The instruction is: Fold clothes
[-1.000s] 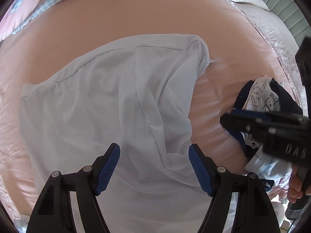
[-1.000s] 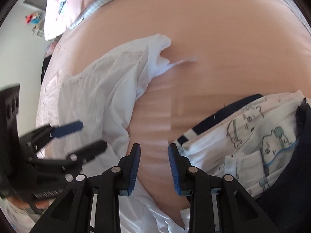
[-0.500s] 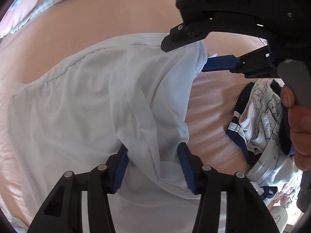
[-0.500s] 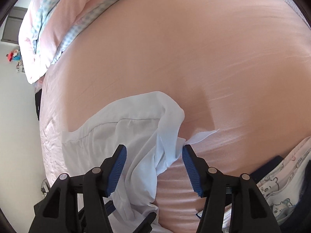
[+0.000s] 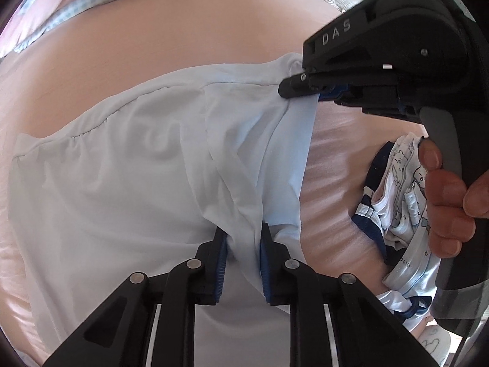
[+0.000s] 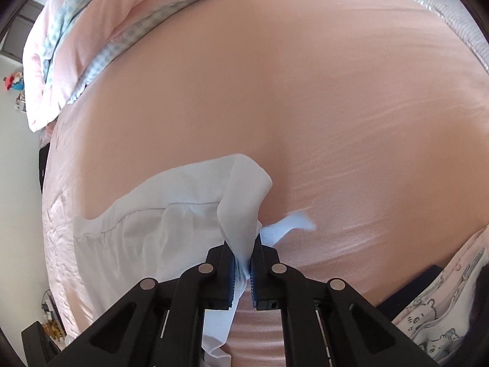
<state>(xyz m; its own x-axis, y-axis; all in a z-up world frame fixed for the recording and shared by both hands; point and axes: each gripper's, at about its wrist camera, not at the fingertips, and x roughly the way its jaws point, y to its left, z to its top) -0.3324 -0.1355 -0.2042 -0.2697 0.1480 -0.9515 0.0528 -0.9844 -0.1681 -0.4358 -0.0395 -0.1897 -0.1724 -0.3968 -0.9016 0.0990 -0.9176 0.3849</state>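
Note:
A pale blue-white garment lies spread on the pink bed sheet. In the left wrist view my left gripper is closing its jaws on a raised fold near the garment's near right edge, and the cloth fills the gap between the blue pads. My right gripper reaches in from the right, held by a person's hand, and pinches the garment's far right corner. In the right wrist view that gripper is shut on the lifted corner of the garment, and a small tag sticks out beside it.
A heap of printed white and navy clothes lies to the right of the garment, also showing at the lower right of the right wrist view. A pink and checked quilt is bunched at the bed's far left.
My right gripper swung over from the clothes heap to the garment's far corner and shut on it. My left gripper's jaws narrowed from wide open onto the fold.

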